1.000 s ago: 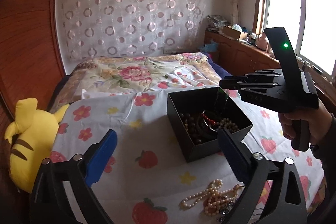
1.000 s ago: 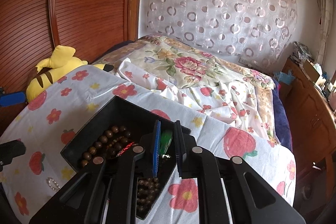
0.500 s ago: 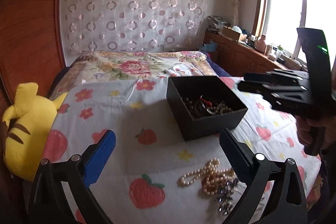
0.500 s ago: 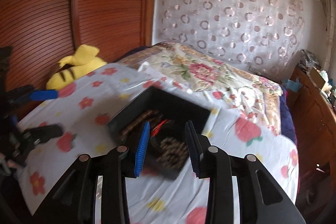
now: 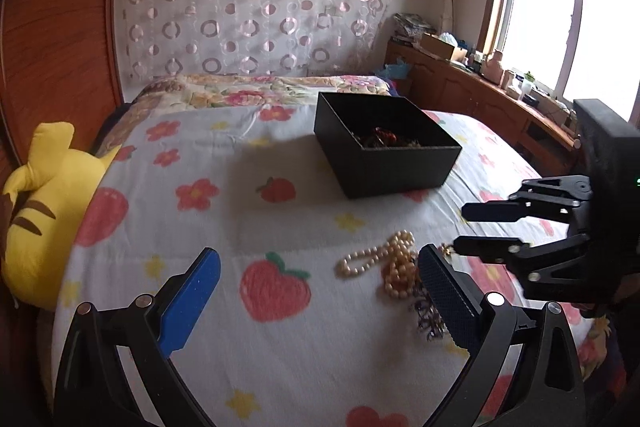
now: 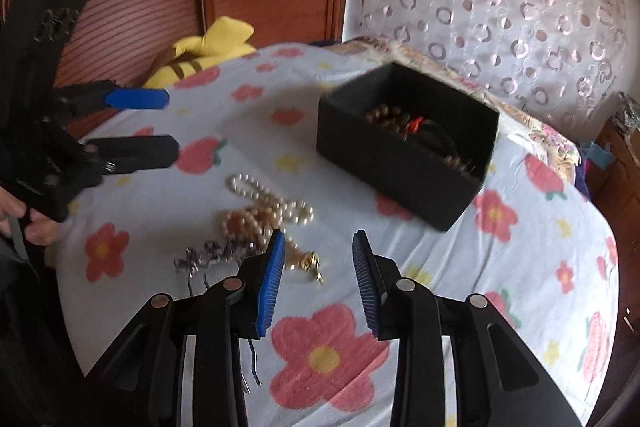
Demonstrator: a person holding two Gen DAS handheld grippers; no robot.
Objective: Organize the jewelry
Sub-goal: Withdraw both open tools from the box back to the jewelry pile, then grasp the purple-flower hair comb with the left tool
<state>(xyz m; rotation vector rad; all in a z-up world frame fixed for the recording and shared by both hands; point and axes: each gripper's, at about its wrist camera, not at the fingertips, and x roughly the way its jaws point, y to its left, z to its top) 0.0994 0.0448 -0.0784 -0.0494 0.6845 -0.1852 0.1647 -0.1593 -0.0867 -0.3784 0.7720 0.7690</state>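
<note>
- Partly done: black box (image 6: 404, 151) already holds bead strands; pearl necklace (image 6: 264, 199), gold piece (image 6: 306, 263) and purple piece (image 6: 208, 255) lie loose on the bedspread (image 5: 248, 211) near it.
- Right gripper (image 6: 318, 283) has just been opening, nothing between its fingers; left gripper (image 5: 316, 301) wide apart, empty.
- Bedroom: yellow plush (image 5: 44, 211), wooden wardrobe, window.

Glossy pearl beads (image 6: 256, 193) lie on soft printed cloth bedspread (image 6: 440, 267) near a matt, perhaps cardboard, box (image 6: 396, 163).
</note>
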